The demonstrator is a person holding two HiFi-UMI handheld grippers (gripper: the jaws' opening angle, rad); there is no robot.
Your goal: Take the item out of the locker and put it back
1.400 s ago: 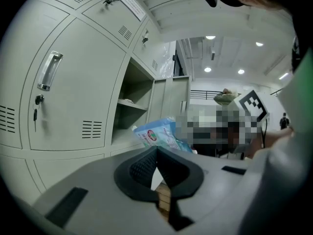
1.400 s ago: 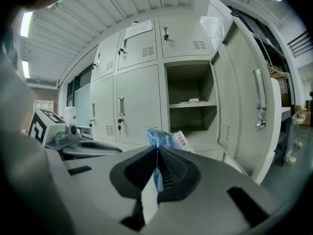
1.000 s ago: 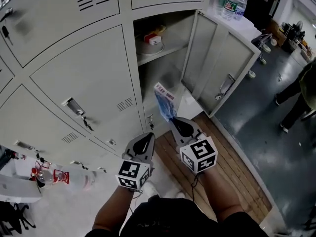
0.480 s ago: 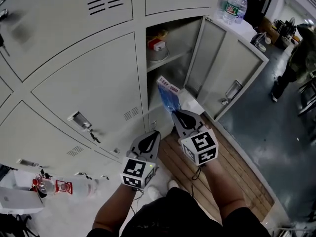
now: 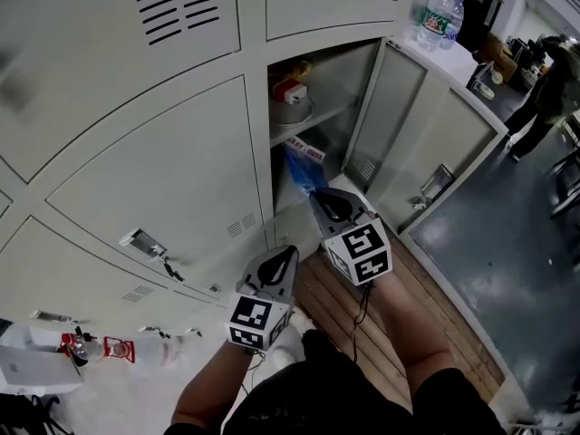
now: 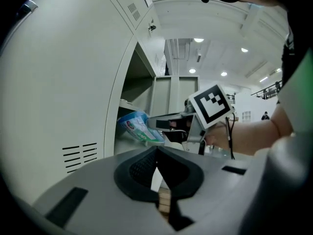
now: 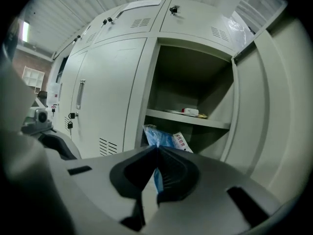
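The item is a blue plastic packet (image 5: 302, 164) with a white printed end. My right gripper (image 5: 317, 195) is shut on its near edge and holds it at the mouth of the open locker (image 5: 313, 120), below the inner shelf (image 5: 304, 123). In the right gripper view the packet (image 7: 165, 137) sticks out past the closed jaws toward the lower compartment. My left gripper (image 5: 288, 255) hangs lower and to the left, in front of the closed locker door beside the opening, shut with nothing in it. From the left gripper view the packet (image 6: 138, 127) shows in the right gripper (image 6: 168, 124).
The locker door (image 5: 426, 130) stands swung open to the right. A bowl and a red-and-white box (image 5: 292, 91) rest on the inner shelf. Water bottles (image 5: 437, 12) stand on top at right. Wooden boards (image 5: 412, 320) lie underfoot. A person (image 5: 546, 75) stands far right.
Both grippers have moved toward the locker. The right one has carried the packet up to the opening, under the shelf. The left one followed, staying shut.
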